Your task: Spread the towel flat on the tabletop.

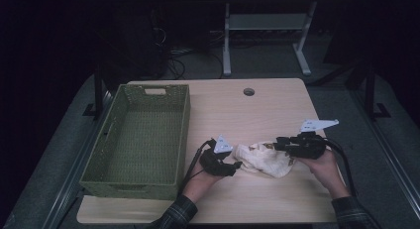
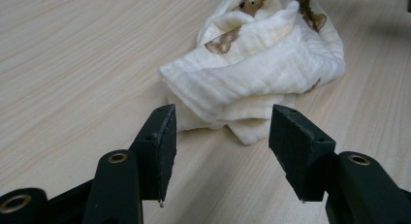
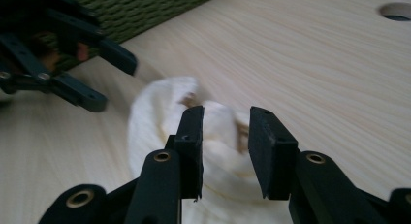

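— So, where do we see the cloth [image 1: 261,159] from the high view?

— We see it bunched on the table [image 1: 257,110], at about five o'clock from the tabletop's middle, near the front edge. It is cream with brown marks, and it lies between our two grippers.

— And the left gripper [image 1: 236,165]?

— We hold it at nine o'clock of the cloth, jaws pointing toward three o'clock. In the left gripper view its jaws stand wide apart with bare table between them; the cloth [image 2: 257,69] lies just ahead, at twelve o'clock, untouched by the pads.

— The right gripper [image 1: 277,143]?

— We hold it at three o'clock of the cloth, pointing toward nine. In the right gripper view its jaws stand at a narrow gap over the cloth [image 3: 194,136]; the picture is blurred, yet we see space between the pads, which grip nothing.

— Anything else nearby?

— We see a green woven basket [image 1: 183,135] at nine o'clock of the table's middle, well apart from the cloth.
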Demonstrator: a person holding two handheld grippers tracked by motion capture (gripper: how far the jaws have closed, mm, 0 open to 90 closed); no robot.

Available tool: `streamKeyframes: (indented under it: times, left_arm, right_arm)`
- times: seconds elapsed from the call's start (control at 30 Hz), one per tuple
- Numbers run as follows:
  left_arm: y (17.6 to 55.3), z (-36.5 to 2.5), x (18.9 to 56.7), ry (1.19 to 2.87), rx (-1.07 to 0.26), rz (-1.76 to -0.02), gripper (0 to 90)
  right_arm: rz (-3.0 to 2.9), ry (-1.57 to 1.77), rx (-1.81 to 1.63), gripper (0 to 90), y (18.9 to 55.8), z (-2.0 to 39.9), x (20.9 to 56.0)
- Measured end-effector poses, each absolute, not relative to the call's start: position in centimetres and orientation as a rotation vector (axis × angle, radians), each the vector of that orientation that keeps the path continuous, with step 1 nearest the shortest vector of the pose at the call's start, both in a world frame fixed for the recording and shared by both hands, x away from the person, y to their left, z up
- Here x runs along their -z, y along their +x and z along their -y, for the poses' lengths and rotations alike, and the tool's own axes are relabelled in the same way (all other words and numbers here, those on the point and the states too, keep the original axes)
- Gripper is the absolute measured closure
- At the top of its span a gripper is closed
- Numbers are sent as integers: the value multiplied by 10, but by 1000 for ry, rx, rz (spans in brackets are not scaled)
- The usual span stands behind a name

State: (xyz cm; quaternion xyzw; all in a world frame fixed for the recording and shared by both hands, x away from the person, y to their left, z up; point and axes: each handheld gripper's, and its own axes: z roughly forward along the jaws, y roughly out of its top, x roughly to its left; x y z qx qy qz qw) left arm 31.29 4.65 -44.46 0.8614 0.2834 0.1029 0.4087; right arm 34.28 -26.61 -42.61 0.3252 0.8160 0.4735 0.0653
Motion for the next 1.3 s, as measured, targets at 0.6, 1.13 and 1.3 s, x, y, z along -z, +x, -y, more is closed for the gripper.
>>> streamKeyframes:
  times: [0.6, 1.13, 1.3]
  left_arm:
    - [312, -52, 444, 2180, -275, -726, 428]
    - [312, -53, 443, 2170, -292, -739, 428]
    - [315, -51, 443, 2162, -298, -747, 431]
  right_arm:
    - [-2671, 793, -1366, 830, 341, 198, 441]
    - [-2561, 769, -1436, 884, 306, 259, 416]
    - [-2606, 867, -1367, 884, 294, 287, 438]
